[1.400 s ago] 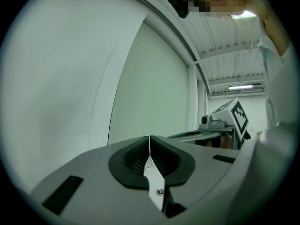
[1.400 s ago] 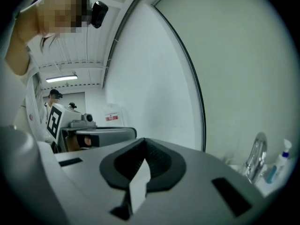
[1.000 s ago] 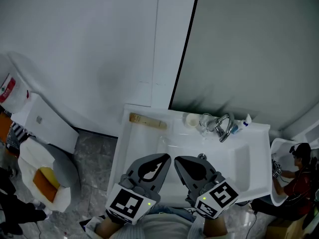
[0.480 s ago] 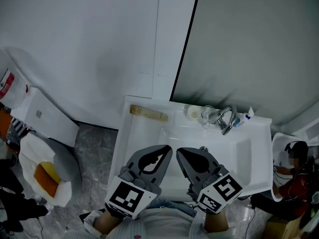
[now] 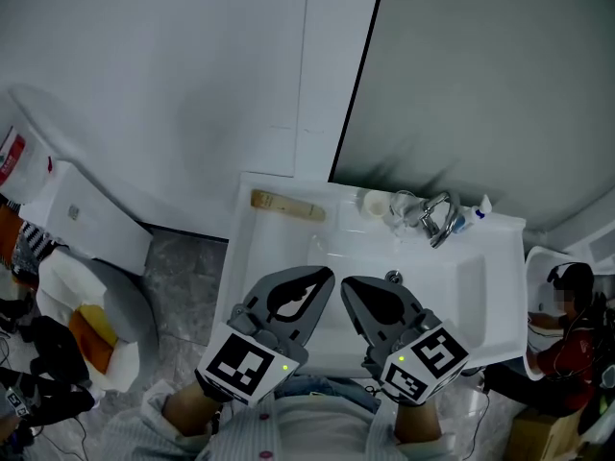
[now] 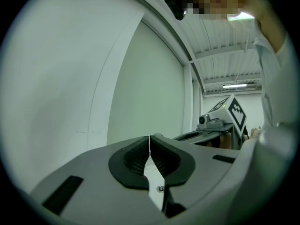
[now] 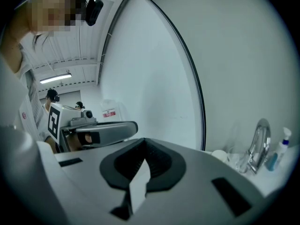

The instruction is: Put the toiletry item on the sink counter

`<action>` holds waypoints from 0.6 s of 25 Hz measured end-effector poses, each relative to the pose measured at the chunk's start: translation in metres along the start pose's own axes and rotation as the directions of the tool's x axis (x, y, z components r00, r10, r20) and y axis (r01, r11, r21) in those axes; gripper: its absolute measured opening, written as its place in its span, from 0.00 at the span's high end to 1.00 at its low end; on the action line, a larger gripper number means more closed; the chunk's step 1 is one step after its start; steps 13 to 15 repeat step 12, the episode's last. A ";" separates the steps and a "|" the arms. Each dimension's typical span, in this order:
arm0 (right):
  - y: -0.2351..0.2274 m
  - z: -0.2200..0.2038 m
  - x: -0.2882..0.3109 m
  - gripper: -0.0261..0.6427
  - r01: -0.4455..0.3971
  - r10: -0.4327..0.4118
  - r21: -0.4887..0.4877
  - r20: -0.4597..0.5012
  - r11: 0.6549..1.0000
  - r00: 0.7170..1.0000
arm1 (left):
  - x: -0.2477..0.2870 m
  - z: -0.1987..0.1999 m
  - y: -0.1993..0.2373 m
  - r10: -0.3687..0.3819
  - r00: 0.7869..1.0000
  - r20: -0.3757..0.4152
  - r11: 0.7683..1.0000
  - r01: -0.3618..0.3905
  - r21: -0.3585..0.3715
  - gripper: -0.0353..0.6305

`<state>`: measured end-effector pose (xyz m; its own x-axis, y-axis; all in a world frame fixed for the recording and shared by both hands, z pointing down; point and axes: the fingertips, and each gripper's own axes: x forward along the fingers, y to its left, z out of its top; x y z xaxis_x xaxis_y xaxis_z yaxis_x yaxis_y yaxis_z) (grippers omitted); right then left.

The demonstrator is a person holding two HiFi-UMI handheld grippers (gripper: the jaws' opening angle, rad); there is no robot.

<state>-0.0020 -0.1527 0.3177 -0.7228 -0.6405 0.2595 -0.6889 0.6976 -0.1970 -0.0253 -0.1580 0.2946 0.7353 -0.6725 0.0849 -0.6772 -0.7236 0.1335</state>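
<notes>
Directly below you, your left hand-held gripper (image 5: 325, 277) hovers over the near edge of a white sink (image 5: 240, 277), its jaws pressed together with nothing between them. Your right hand-held gripper (image 5: 348, 284) hangs just beside it, likewise closed and empty. A long tan toiletry item (image 5: 286, 205) lies flat on the tabletop (image 5: 338, 217) at the sink's back left corner, well apart from both tools. To its right along the back edge stand a white cup (image 5: 373, 203), a clear glass (image 5: 401, 207), a chrome faucet (image 5: 440, 221) and a small blue bottle (image 5: 471, 217) with a white top. A toilet (image 5: 86, 229) sits left of the sink.
</notes>
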 end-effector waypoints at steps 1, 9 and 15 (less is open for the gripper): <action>0.000 0.000 -0.001 0.95 0.004 -0.004 -0.001 0.000 1.000 1.000 | 0.000 0.000 -0.002 -0.013 1.000 -0.003 1.000 0.013 0.007 0.91; 0.001 0.002 0.000 0.95 0.021 -0.021 -0.005 -0.003 1.000 1.000 | -0.002 -0.008 -0.003 -0.074 0.996 -0.042 0.997 0.074 0.006 0.92; 0.001 0.004 0.004 0.95 0.028 -0.028 -0.007 -0.001 1.000 1.000 | -0.003 -0.008 0.003 -0.086 0.995 -0.047 0.996 0.087 0.004 0.91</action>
